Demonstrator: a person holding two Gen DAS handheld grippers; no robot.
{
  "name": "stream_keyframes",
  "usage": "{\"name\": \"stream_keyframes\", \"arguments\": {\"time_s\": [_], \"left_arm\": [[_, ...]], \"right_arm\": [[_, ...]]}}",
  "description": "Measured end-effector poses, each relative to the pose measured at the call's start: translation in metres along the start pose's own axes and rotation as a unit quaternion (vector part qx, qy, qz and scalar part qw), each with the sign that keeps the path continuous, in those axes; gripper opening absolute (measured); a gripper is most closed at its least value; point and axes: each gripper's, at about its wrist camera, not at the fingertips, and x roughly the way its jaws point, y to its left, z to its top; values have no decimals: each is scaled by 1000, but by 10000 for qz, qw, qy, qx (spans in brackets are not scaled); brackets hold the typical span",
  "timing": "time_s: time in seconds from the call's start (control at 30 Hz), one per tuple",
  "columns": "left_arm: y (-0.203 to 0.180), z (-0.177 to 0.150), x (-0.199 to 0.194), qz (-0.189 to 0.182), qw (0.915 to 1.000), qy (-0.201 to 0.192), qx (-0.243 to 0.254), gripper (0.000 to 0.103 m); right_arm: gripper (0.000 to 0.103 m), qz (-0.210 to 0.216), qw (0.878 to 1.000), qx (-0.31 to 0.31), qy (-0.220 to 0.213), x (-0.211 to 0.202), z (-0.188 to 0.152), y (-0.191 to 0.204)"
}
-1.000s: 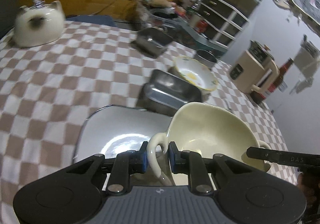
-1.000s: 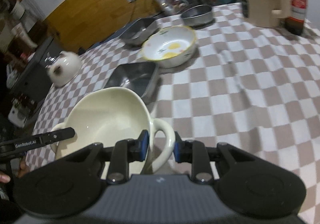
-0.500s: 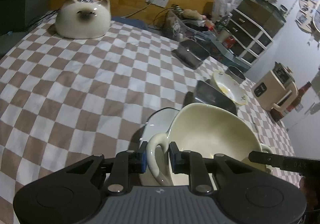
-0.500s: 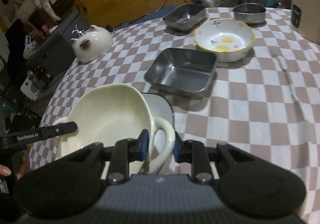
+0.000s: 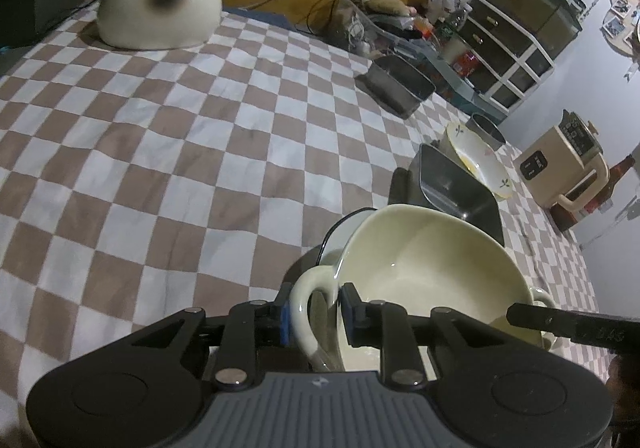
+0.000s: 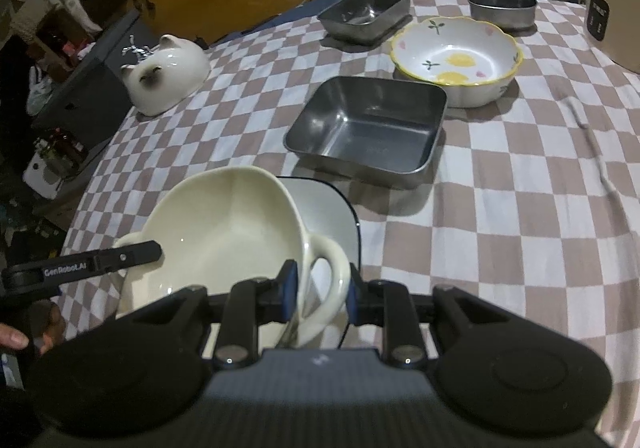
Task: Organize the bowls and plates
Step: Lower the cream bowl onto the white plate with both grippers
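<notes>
- While held by a loop handle on each side, hangs as a cream bowl (image 5: 420, 268) tilted over the white plate (image 6: 332, 204), low above it or already touching; cannot tell which.
- Narrow on the left tongs (image 5: 316, 318), clamped across the near handle (image 5: 302, 296); narrow too on the right tongs (image 6: 322, 290), clamped across the opposite handle (image 6: 336, 268).
- Could swing or roll about the line between the two handles with an uneven dip or twist of either hand, being gripped only at two small points.
- Could slip free on an early release by one pair: smooth glaze, thin rounded loops, little for the pads to bite.
- Could land off-centre, overhanging the plate's dark rim, then rock or skid the plate across the checked cloth (image 5: 160, 128).
- Might chip on a hard drop, ceramic against what looks like an enamel plate.
- Could snag a handle on a pull-back with tongs only half open, dragging bowl and plate together.
- Might knock the steel tray (image 6: 372, 128) just beyond the plate on too long a forward push, with the flowered bowl (image 6: 456, 56) right behind it next in line.
</notes>
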Motion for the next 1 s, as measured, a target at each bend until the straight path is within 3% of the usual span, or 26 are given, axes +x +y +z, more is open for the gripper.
{"name": "stream_keyframes", "arguments": {"time_s": [0.47, 1.0], "left_arm": [[6, 7, 13, 0, 10000, 29, -1, 28], [-6, 7, 12, 79, 9985, 87, 532, 29]], "right_arm": [[29, -230, 9997, -26, 53, 14, 10, 5], [31, -274, 9991, 211, 234, 20, 2, -1]]}}
